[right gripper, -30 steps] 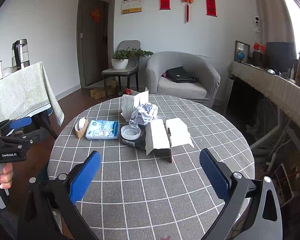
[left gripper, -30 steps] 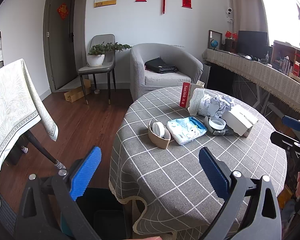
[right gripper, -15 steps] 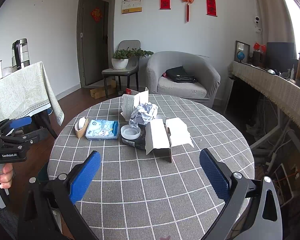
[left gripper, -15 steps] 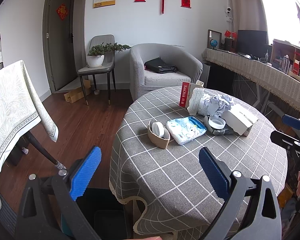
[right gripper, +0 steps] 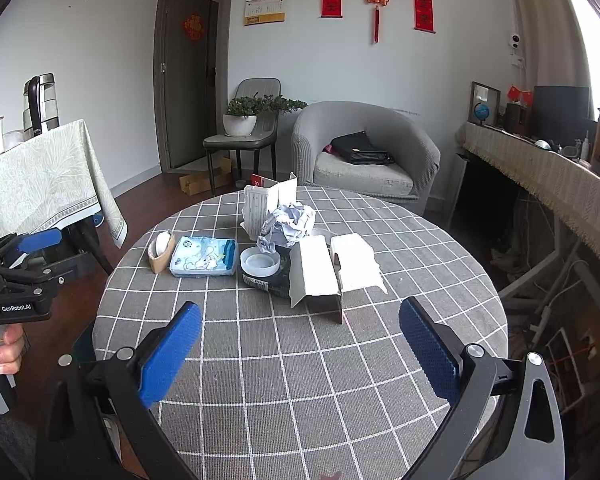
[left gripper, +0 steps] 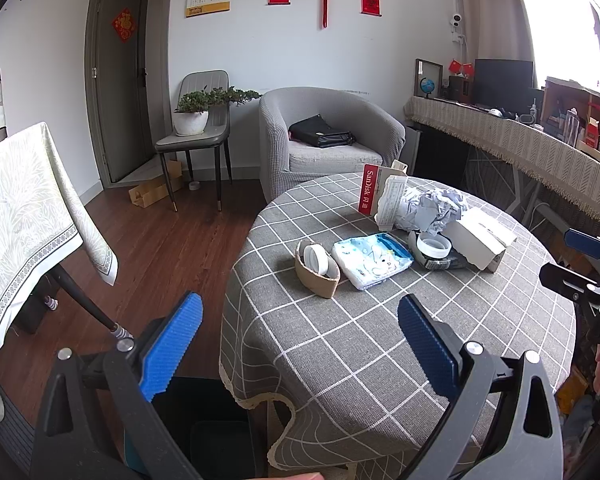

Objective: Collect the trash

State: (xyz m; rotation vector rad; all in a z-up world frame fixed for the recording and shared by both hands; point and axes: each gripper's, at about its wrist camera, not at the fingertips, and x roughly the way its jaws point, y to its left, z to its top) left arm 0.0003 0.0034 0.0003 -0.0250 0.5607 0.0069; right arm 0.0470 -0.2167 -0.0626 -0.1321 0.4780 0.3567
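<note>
Trash lies in a cluster on the round grey checked table: a brown cardboard sleeve with a white lid, a blue tissue pack, a white round lid on a dark wrapper, crumpled paper, an opened white carton and a red SanDisk card. My left gripper is open and empty at the table's left edge. My right gripper is open and empty over the table's near side, short of the carton.
A dark bin sits on the wood floor below the left gripper. A cloth-covered side table stands left. A grey armchair, a chair with a plant and a long sideboard lie beyond.
</note>
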